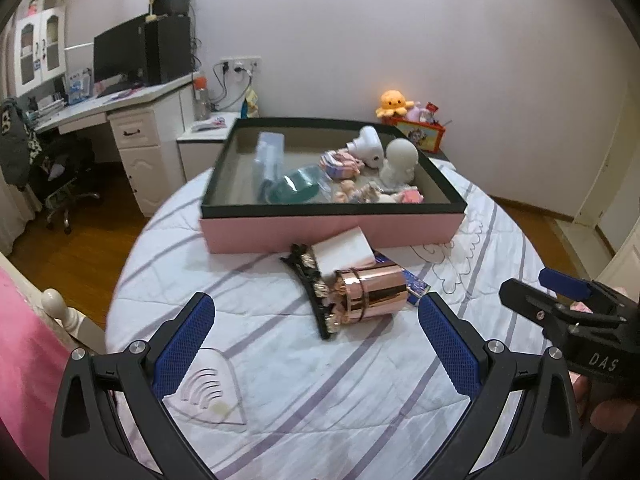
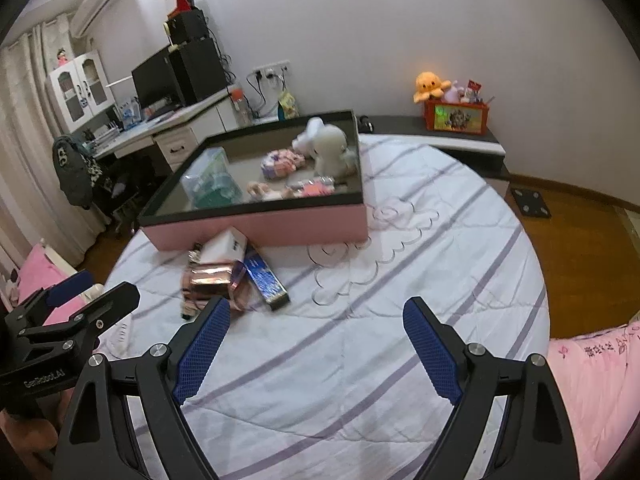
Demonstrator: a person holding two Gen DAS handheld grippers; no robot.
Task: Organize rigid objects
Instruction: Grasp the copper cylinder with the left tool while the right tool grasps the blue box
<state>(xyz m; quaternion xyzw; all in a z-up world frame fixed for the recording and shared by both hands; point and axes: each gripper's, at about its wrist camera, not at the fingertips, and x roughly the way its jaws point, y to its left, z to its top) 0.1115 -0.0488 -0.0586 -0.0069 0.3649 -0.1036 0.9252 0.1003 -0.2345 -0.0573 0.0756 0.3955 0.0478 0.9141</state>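
A pink box with a black rim [image 1: 332,230] [image 2: 256,226] sits on the striped bed and holds white figurines [image 1: 398,160], small pink items and a teal clear case [image 1: 294,188]. In front of it lie a rose-gold cylinder [image 1: 374,292] [image 2: 208,280], a black decorated hair clip [image 1: 310,292], a white box [image 1: 342,254] [image 2: 226,246] and a blue packet [image 2: 266,280]. My left gripper [image 1: 316,320] is open just short of the cylinder. My right gripper [image 2: 316,328] is open and empty over bare sheet, right of the pile.
A clear heart-shaped piece [image 1: 208,392] lies on the sheet by my left finger. A white desk with a monitor [image 1: 120,56] stands at the left. A ledge with an orange plush [image 2: 430,84] and a toy box is behind the bed. Wooden floor surrounds the bed.
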